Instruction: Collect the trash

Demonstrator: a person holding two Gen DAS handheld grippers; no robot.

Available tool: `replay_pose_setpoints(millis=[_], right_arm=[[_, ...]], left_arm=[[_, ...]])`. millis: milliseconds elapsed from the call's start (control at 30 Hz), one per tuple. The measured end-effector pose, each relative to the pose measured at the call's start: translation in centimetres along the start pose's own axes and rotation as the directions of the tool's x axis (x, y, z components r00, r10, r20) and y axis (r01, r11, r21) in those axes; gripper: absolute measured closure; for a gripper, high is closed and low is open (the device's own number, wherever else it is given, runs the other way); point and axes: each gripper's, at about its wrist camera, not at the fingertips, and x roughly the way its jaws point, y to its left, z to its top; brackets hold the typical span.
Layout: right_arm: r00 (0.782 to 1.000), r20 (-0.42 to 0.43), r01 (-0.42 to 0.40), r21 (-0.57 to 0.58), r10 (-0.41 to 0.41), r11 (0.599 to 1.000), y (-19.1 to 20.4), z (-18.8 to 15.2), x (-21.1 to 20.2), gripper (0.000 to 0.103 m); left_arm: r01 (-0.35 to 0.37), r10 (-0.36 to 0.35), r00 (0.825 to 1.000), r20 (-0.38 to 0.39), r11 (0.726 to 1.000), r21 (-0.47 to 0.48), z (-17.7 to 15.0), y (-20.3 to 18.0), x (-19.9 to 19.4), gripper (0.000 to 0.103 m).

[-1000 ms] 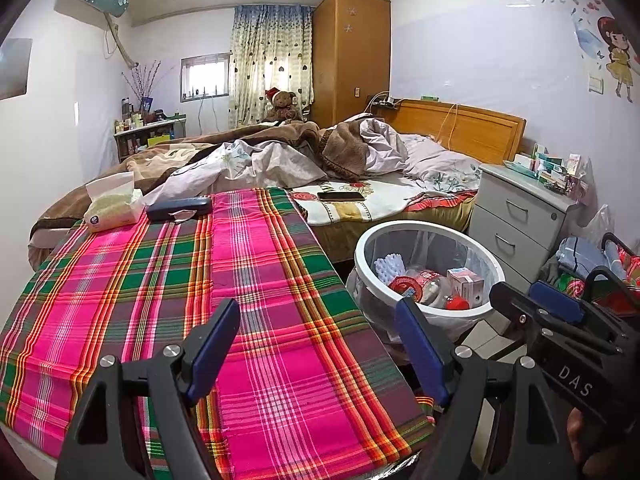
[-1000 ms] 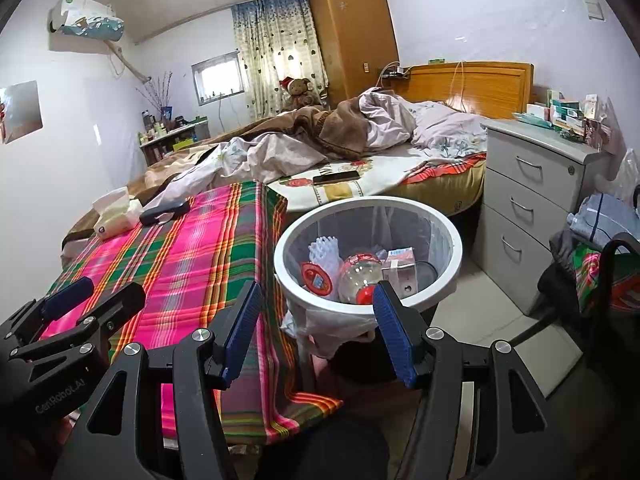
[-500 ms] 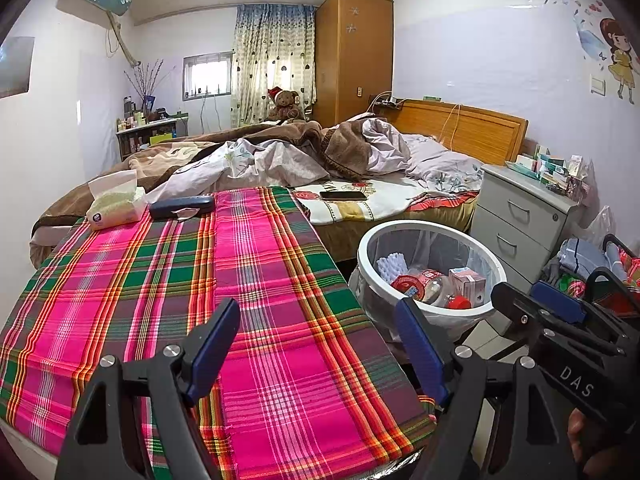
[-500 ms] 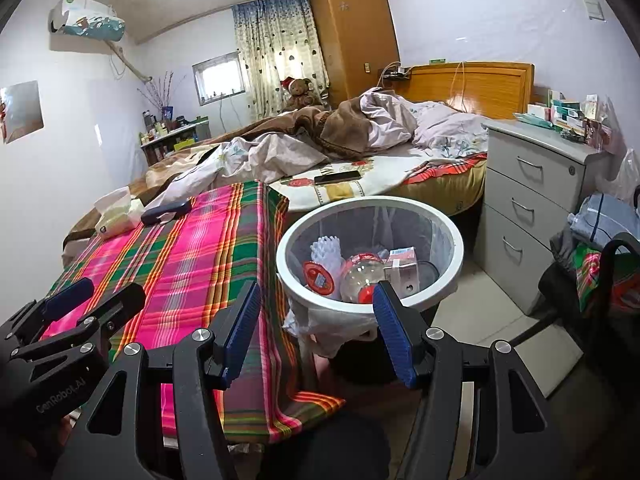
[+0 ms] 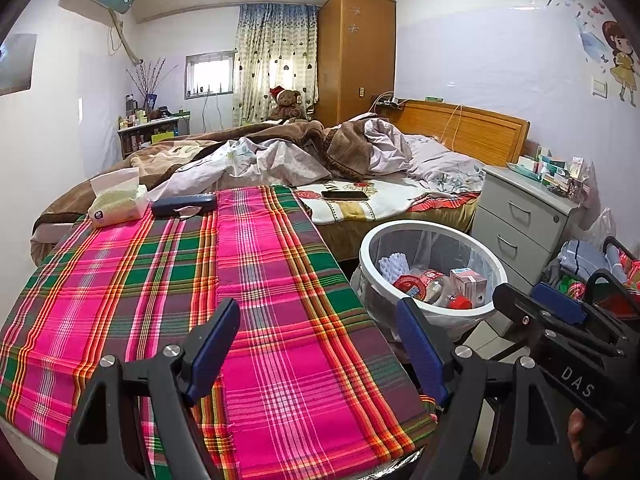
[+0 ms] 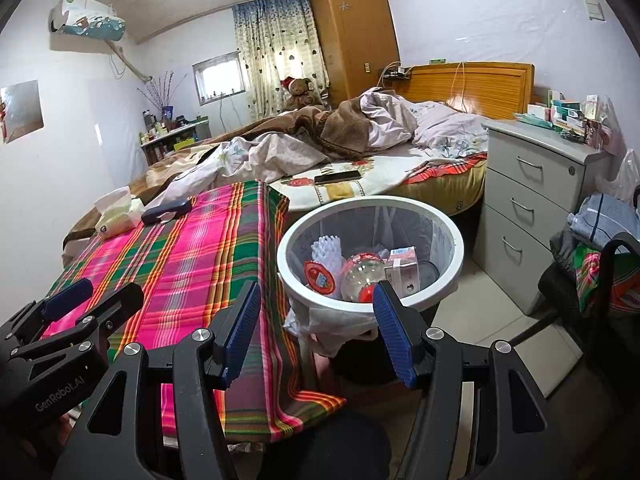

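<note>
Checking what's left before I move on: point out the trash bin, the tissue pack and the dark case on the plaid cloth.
trash bin (image 6: 454, 240), right wrist view, white rim.
tissue pack (image 5: 116, 208), left wrist view, front face.
dark case (image 5: 182, 203), left wrist view, top middle.

One white trash bin (image 6: 400, 304); in it one foam net (image 6: 326, 250), one red-labelled lid (image 6: 319, 276), one clear bottle (image 6: 360, 274), one small carton (image 6: 402, 266); on the plaid bench (image 5: 248, 280), one tissue pack (image 5: 116, 204), one dark case (image 5: 184, 204); one phone (image 5: 345, 195) on the bed (image 5: 392, 196); one teddy bear (image 5: 286, 104).

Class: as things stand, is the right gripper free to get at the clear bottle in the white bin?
Probably yes: the right gripper is open and empty, and the clear bottle lies uncovered atop the trash in the open-topped white bin.
</note>
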Motion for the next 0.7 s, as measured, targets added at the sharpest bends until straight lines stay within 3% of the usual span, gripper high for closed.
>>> replay_pose_setpoints(millis=[700], right_arm=[[1.000,-0.003,-0.001,0.002,0.001,1.000,-0.04,-0.01,-0.02,0.043]], left_arm=[[-0.001,0.001,1.000,-0.005,1.000,-0.005,-0.04,-0.26,-0.15,0.022]])
